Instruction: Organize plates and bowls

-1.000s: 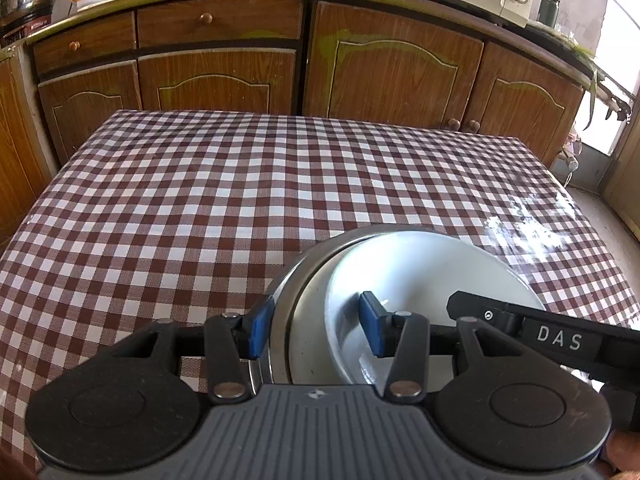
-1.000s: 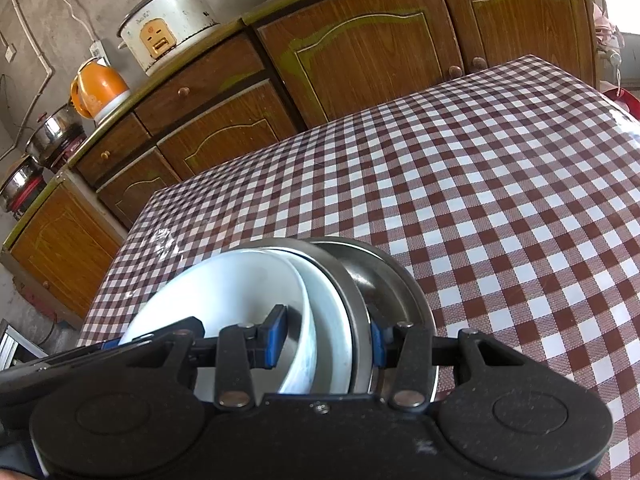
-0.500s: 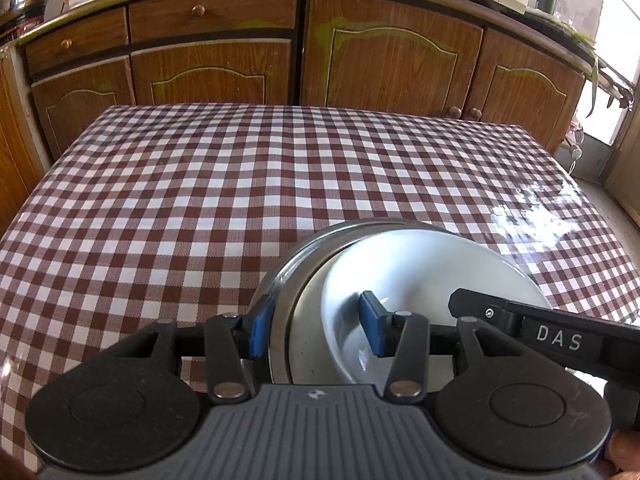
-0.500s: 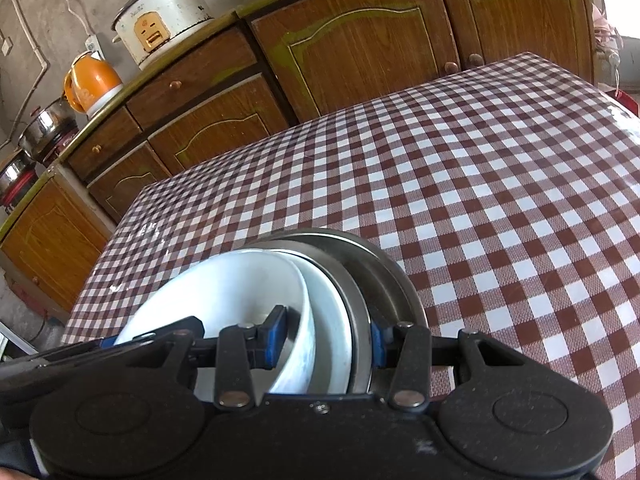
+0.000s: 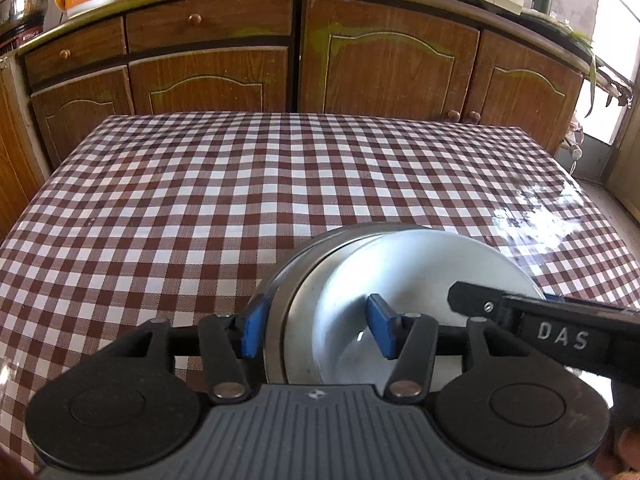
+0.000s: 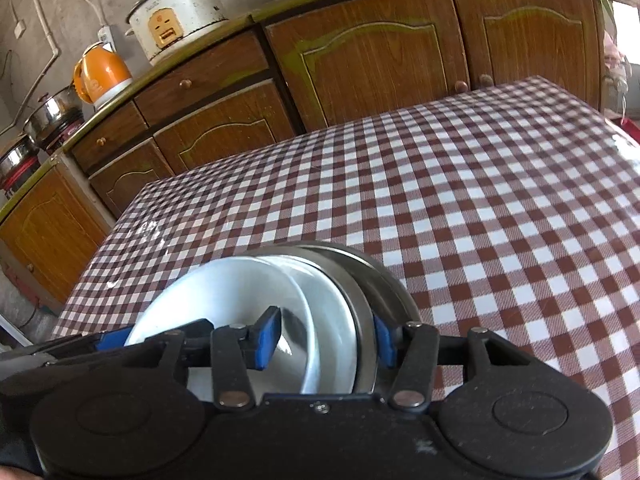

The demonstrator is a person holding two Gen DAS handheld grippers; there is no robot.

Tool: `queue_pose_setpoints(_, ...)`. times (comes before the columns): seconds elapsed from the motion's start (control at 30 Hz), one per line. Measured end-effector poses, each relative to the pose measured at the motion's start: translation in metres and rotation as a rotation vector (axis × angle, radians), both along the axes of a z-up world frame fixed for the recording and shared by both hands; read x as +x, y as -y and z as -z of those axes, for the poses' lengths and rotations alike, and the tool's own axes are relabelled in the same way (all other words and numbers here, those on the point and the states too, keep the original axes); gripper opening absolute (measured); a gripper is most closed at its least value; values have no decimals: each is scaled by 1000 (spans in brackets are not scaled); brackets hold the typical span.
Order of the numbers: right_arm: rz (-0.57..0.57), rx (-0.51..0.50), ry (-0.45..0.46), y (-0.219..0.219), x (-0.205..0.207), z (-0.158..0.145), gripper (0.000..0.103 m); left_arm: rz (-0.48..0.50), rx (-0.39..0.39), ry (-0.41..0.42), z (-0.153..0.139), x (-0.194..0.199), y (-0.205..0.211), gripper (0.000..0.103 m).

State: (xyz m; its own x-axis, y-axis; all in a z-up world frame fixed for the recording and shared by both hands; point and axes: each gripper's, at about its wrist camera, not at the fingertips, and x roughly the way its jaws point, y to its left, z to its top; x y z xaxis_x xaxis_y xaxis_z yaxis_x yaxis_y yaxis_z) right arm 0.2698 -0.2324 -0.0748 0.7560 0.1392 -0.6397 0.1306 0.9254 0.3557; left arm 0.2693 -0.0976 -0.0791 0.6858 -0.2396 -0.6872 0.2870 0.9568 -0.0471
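Releasing: both tongs, left and right, are opening astride the stack rims. Spread fully and back out level before lifting.

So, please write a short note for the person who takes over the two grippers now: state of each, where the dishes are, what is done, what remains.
Left gripper: jaws opening, straddling the left edge of the stack, pads no longer pressing.
Right gripper: jaws opening, straddling the right edge.
Dishes: white bowl nested in steel plates, resting on the checkered table at its near side.
Done: the dishes are gathered in one stack.
Left: probably back both grippers off without nudging it.
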Motion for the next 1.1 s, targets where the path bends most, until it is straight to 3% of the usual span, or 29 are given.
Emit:
queue_pose_setpoints(0.17,28,-52,36,6,-11,-16,69,-23,15,16,-6,-3,-3,57)
queue_pose_setpoints(0.23,28,-78,52,7,-20,-25,72,-34,20,25,-10,-6,-6,65)
queue_pose_setpoints(0.4,20,-139,102,4,-48,-49,78,-75,31,33,-22,-19,-11,75)
queue_pose_setpoints(0.57,-8,-206,116,-6,-84,-63,80,-74,18,46,-41,-52,-14,92)
queue_pose_setpoints(0.73,-38,-245,104,-12,-124,-68,81,-88,14,37,-53,-92,-16,103)
queue_pose_setpoints(0.93,-58,-236,71,-14,-168,-66,81,-85,-6,22,-62,-132,-15,103)
queue_pose_setpoints(1.1,-86,-244,53,-21,-191,-66,81,-81,6,56,-68,-155,-11,103)
